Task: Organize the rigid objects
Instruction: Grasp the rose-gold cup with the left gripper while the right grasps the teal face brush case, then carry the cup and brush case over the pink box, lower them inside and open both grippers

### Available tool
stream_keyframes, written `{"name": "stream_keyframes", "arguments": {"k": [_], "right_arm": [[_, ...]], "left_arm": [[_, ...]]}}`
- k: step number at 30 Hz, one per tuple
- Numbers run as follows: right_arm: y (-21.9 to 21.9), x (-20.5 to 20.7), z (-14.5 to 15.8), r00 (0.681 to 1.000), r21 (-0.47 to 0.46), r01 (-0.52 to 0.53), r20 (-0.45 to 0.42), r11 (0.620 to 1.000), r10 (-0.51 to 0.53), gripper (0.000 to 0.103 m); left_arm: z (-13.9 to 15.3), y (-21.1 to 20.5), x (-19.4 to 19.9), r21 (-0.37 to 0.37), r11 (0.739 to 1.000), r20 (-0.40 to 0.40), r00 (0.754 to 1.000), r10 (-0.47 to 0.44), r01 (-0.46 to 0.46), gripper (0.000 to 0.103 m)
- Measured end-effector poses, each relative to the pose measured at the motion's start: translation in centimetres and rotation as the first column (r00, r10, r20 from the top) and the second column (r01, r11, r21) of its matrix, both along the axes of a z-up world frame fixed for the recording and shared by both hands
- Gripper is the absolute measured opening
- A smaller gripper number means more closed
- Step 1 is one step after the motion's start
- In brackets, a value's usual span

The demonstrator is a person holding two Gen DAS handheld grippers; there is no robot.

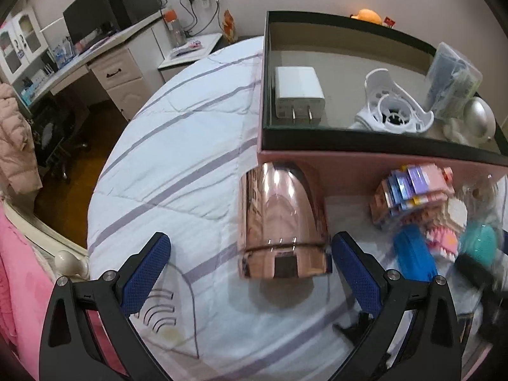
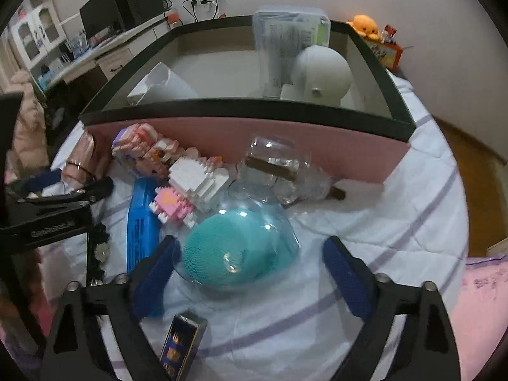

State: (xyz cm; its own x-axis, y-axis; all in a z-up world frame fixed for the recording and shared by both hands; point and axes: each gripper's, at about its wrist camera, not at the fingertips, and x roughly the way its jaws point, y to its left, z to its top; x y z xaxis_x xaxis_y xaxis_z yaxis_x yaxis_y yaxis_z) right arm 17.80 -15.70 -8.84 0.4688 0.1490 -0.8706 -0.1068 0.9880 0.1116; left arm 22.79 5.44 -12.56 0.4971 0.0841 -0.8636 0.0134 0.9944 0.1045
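We found open quilt (image 1: 177, 158) left of the rose-gold case (image 1: 282, 222), while the pink box (image 2: 254, 133) walled the far side and block toys (image 2: 177, 174) crowded the middle.

Motion blur smears the brick models (image 1: 416, 197) and teal brush (image 1: 477, 241).

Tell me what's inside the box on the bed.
In the box: a white charger, a white plastic holder, a clear pouch and a white rounded gadget. The near wall hides part of the floor.
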Motion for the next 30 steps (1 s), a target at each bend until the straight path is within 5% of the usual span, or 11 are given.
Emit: {"name": "stream_keyframes", "arguments": {"k": [3, 5, 22, 30], "right_arm": [[-1.4, 0.5, 0.2, 1.000, -0.006, 0.026, -0.005, 1.000, -0.026, 0.074], [-2.2, 0.5, 0.1, 0.999, -0.008, 0.034, 0.000, 0.999, -0.034, 0.074], [-2.5, -1.6, 1.8, 0.998, -0.048, 0.051, 0.032, 0.998, -0.050, 0.074], [-2.8, -4.2, 4.7, 0.992, -0.034, 0.070, 0.108, 0.997, -0.066, 0.074]], "left_arm": [[0.1, -0.4, 0.3, -0.064, 0.997, 0.003, 0.999, -0.037, 0.037, 0.076], [0.3, -0.7, 0.1, -0.065, 0.996, 0.014, 0.998, -0.064, 0.065, 0.047], [1.5, -1.1, -2.9, -0.029, 0.998, -0.017, 0.998, -0.061, 0.060, 0.047], [4.1, -1.0, -5.8, -0.035, 0.998, 0.033, 0.998, -0.056, 0.057, 0.047]]}}
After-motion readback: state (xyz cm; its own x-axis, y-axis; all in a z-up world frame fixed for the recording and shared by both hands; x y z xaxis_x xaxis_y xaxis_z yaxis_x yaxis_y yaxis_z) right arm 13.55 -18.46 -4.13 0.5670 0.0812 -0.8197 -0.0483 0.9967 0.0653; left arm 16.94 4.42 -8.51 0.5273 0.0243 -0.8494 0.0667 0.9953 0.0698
